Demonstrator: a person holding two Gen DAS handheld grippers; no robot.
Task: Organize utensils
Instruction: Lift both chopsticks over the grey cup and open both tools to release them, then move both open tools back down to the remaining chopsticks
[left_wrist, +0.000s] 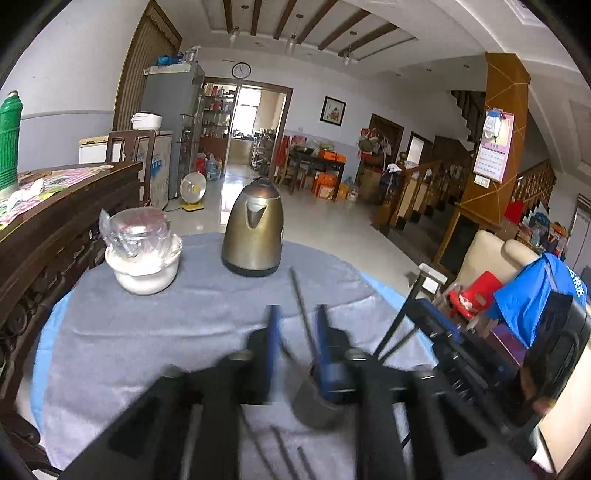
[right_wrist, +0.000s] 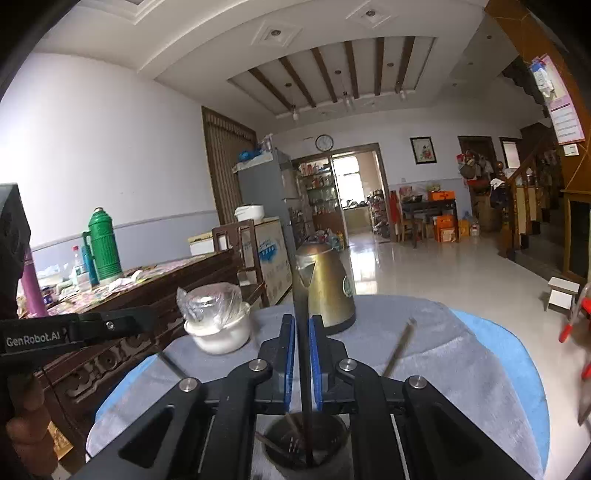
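While both grippers hang low over the round table (left_wrist: 147, 332) with its grey cloth, the step in hand looks like dropping chopsticks into the metal cup (left_wrist: 317, 406).

Left wrist view: the left gripper (left_wrist: 297, 339) is blurred, its blue pads apart, with one dark chopstick (left_wrist: 301, 310) standing loose in the gap; no pad visibly presses it. Its lower end seems to reach the cup just below the right-hand pad. More loose chopsticks (left_wrist: 280, 446) lie on the cloth under the gripper body. A brass-coloured kettle (left_wrist: 255, 229) and a white bowl (left_wrist: 144, 266) under plastic wrap stand further back, well apart from the work.

Right wrist view: the right gripper (right_wrist: 303, 362) points slightly downward, jaws narrowly parted round an upright black chopstick (right_wrist: 303, 369) whose foot sits in the cup (right_wrist: 306, 439) among others. Contact cannot be told; likely a release. Another chopstick (right_wrist: 399, 347) leans off to the right.

Next move, by judgement: lift clear without dragging the sticks, then gather those on the cloth.
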